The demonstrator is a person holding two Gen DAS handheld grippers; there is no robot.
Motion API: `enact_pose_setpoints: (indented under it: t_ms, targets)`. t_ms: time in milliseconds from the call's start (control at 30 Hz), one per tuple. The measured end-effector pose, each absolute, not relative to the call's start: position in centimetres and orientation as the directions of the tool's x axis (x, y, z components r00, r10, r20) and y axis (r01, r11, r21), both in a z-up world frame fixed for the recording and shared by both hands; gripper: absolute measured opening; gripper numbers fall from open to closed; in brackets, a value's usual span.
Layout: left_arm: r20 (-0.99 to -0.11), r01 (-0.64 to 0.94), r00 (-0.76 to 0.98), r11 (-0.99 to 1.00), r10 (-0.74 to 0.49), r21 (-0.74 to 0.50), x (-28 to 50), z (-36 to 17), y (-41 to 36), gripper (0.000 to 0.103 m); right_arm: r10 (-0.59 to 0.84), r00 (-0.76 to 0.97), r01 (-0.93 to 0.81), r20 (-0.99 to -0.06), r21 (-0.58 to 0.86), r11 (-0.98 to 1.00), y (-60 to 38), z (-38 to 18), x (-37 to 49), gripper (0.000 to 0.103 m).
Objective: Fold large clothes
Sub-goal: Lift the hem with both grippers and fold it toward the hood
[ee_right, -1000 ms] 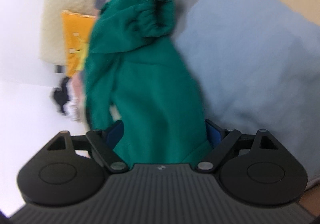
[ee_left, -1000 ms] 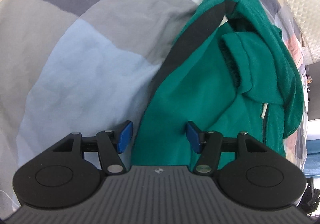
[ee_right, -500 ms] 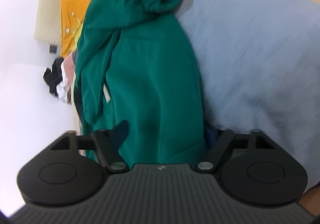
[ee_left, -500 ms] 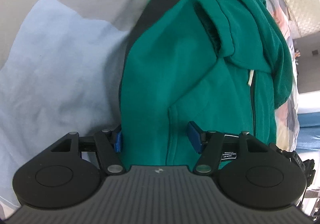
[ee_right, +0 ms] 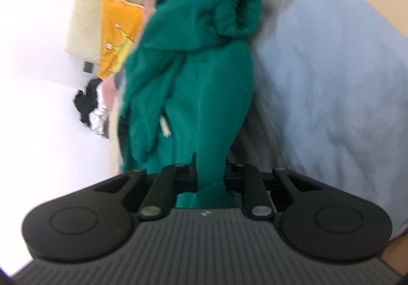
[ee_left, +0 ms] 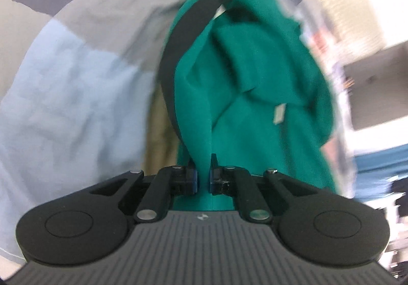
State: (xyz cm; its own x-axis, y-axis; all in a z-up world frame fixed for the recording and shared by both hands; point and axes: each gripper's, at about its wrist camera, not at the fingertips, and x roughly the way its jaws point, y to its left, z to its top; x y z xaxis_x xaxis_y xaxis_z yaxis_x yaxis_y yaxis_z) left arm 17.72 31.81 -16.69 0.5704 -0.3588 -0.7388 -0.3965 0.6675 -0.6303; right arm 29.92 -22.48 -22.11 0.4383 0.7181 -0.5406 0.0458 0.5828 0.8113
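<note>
The green jacket (ee_left: pixel 257 96) is pinched at its near edge by the closed left gripper (ee_left: pixel 203 178) and by the closed right gripper (ee_right: pixel 211 175), and it is lifted above the patchwork blanket (ee_left: pixel 71 86).

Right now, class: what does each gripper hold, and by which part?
Both hold the green jacket: left gripper and right gripper each pinch bunched fabric at its near edge.
</note>
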Motion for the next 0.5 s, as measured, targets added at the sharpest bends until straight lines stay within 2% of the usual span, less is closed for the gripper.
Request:
enact_pose_setpoints:
  t_ms: [133,500]
  targets:
    - [-0.655,-0.305,0.664,0.669,-0.361,-0.678,16.3,-14.2,31.6,0.008,0.729,0.459,-0.018,-0.509,0.814,0.58,-22.5,-20.0,29.6,0.015]
    - [-0.559,-0.242,0.733,0.619,-0.387,-0.747,13.1,-10.6,31.3,0.007,0.751,0.508,-0.16,-0.422,0.81,0.563,-23.9,-14.8,27.6,0.014]
